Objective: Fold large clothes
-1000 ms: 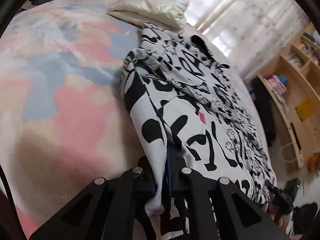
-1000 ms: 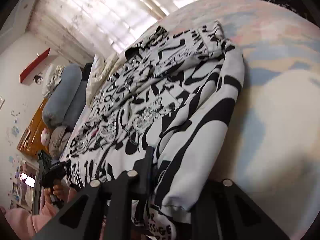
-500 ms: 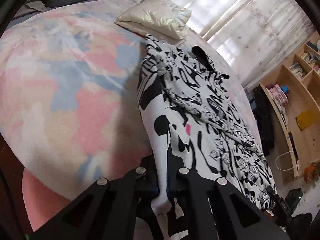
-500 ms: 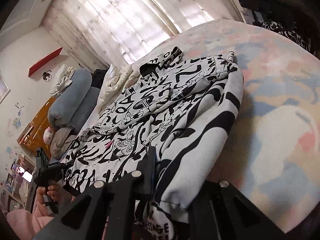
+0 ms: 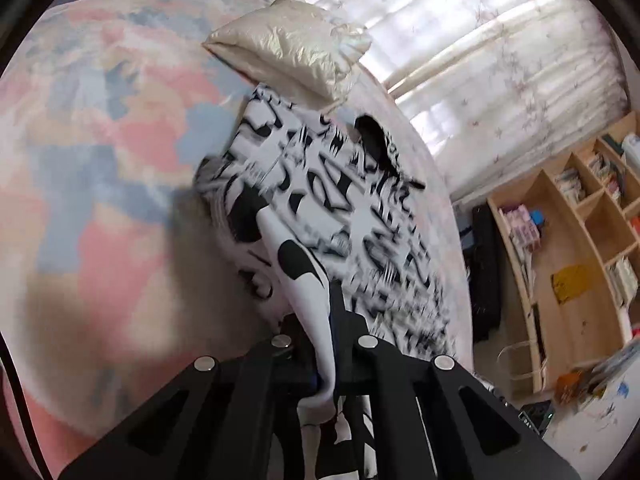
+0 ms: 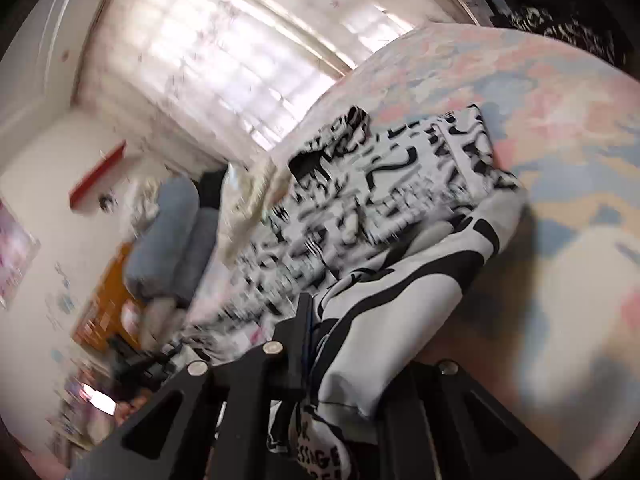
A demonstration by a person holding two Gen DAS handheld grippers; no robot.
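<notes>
A large white garment with black graphic print (image 5: 340,216) lies along the pastel bedspread (image 5: 100,184). My left gripper (image 5: 326,344) is shut on its near edge, and a white fold runs up between the black fingers. In the right wrist view the same garment (image 6: 400,200) stretches away toward the window. My right gripper (image 6: 344,356) is shut on a thick bunched fold of it, and printed cloth hangs below the fingers. Both held edges are lifted off the bed, and the cloth is blurred by motion.
A shiny cream pillow (image 5: 292,52) lies at the garment's far end. Wooden shelves (image 5: 576,240) stand beyond the bed, with clutter on the floor. Grey bolsters (image 6: 168,240) and an orange cabinet (image 6: 108,300) sit at the left in the right wrist view. A curtained window (image 6: 224,60) fills the back.
Both grippers have risen, pulling the held garment edges up off the bed. The cloth has bunched nearer the far end, and more of the room shows in both views.
</notes>
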